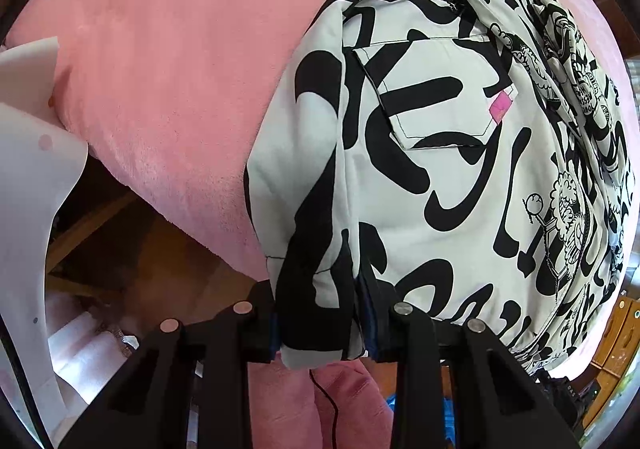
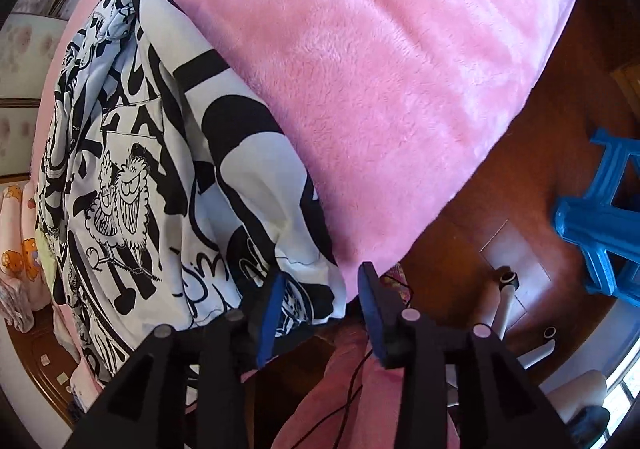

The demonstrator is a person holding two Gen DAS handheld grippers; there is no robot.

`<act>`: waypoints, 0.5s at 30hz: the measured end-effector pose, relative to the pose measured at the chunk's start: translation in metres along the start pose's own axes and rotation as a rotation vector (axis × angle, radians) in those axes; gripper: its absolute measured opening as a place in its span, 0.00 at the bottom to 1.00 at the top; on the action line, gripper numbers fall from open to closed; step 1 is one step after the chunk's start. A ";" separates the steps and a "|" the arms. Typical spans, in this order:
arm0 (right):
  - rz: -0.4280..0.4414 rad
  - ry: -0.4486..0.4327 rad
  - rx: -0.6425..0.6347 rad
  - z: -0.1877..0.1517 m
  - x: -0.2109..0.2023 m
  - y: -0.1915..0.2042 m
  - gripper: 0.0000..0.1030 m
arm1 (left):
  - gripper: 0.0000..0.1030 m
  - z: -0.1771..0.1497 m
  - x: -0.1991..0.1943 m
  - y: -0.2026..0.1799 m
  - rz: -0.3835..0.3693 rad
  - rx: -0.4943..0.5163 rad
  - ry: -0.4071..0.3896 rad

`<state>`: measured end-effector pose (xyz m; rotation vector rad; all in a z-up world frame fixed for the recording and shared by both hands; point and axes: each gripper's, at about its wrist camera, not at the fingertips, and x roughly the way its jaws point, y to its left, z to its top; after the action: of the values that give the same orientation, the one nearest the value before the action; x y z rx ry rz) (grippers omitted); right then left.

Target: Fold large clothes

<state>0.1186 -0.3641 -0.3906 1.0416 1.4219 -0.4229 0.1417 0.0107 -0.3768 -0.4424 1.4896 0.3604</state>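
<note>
The black-and-white printed shirt (image 1: 460, 153) lies on the pink blanket (image 1: 168, 81). The left gripper (image 1: 320, 333) pinches its hem at 6 o'clock. Only the right view shows the right gripper (image 2: 320, 313) released, with a blue stool (image 2: 604, 225) at 3 o'clock.

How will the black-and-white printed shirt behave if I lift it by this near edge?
The shirt is probably floppy: it drapes and creases over the pink blanket. Its folded layers likely slide apart, since only the left gripper pinches the hem.

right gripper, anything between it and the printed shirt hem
Nothing visible. The right gripper stands open at the printed shirt hem on the pink blanket, pads not pressing. The left gripper already grips its edge.
</note>
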 end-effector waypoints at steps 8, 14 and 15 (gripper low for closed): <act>0.147 0.066 0.179 0.003 0.017 -0.025 0.36 | 0.29 0.002 0.004 0.000 -0.005 -0.017 0.014; 0.153 0.053 0.127 0.003 0.014 -0.024 0.22 | 0.28 0.002 0.004 0.000 0.002 -0.021 0.020; 0.138 0.050 0.100 0.003 0.012 -0.022 0.20 | 0.27 0.002 0.002 0.000 0.000 -0.025 0.022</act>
<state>0.1057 -0.3742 -0.4094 1.2309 1.3739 -0.3727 0.1439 0.0115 -0.3787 -0.4678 1.5078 0.3750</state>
